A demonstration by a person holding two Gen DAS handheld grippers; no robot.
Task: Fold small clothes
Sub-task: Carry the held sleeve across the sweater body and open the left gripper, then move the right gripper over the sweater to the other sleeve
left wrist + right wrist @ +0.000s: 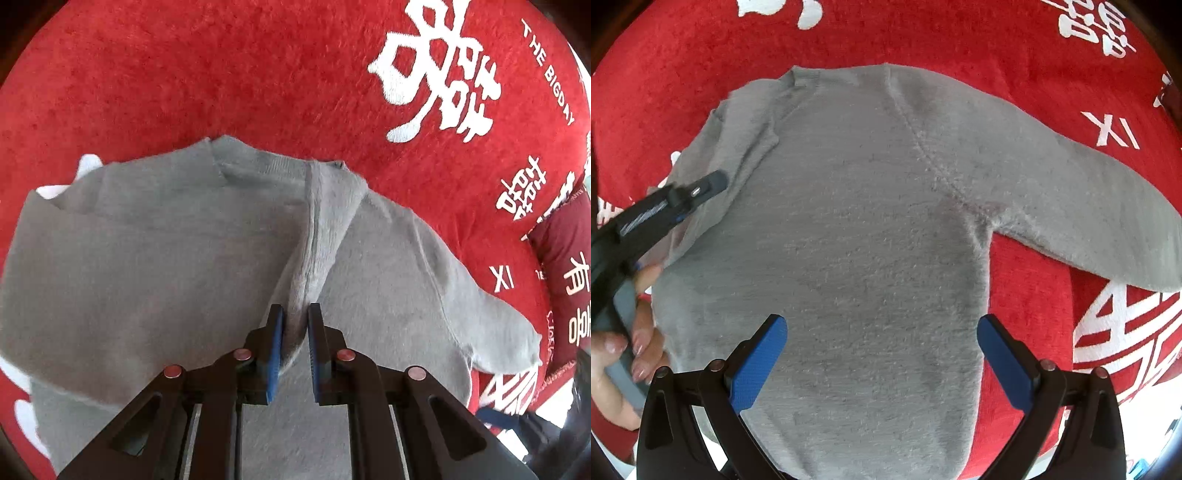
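Right wrist view, grey sweater (857,229) flat, neckline far, right hand-held gripper (881,354) spread wide, left hand-held gripper (295,343) jaws narrowly parted.

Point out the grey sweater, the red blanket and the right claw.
grey sweater (857,229): right wrist view, middle of its body.
red blanket (184,74): left wrist view, bare plush.
right claw (882,354): right wrist view, between its open blue tips.
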